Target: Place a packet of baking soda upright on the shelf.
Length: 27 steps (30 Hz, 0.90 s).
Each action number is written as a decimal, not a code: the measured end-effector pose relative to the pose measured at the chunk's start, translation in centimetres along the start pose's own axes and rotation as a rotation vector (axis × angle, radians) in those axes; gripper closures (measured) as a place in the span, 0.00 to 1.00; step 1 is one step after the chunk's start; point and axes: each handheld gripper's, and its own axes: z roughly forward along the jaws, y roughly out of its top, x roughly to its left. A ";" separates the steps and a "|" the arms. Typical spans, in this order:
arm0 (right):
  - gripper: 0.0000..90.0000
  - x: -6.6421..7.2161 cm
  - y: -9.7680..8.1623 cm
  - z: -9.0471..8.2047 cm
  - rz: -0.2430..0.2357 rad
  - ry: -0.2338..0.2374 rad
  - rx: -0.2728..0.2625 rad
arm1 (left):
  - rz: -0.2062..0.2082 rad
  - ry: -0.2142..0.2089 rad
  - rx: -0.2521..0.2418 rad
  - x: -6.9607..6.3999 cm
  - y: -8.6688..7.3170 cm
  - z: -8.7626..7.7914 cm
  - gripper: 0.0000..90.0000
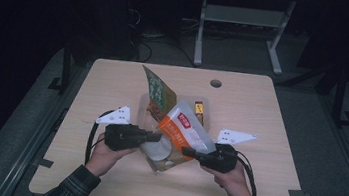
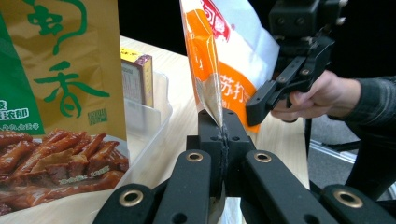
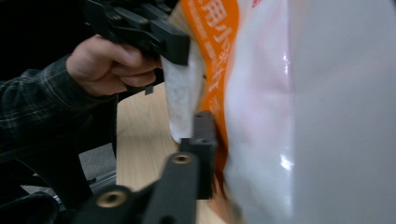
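Already we had both tools, left tool and right tool, clamped on the orange pouch, raised over the clear tray mid-desk; placing remained.

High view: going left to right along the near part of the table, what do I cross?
Left gripper → round white lid → orange-and-white pouch → right gripper → right hand.
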 end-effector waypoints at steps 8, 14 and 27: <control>1.00 0.0 0.6 -0.6 -0.004 0.030 0.020 | -0.003 -0.013 0.043 0.2 -0.6 0.6 1.00; 1.00 0.7 1.1 -0.7 -0.016 0.070 0.019 | 0.011 -0.008 0.093 0.3 -1.0 1.5 1.00; 1.00 1.7 1.7 -1.3 -0.060 0.075 0.036 | 0.054 -0.007 0.138 -0.2 -1.5 2.4 0.88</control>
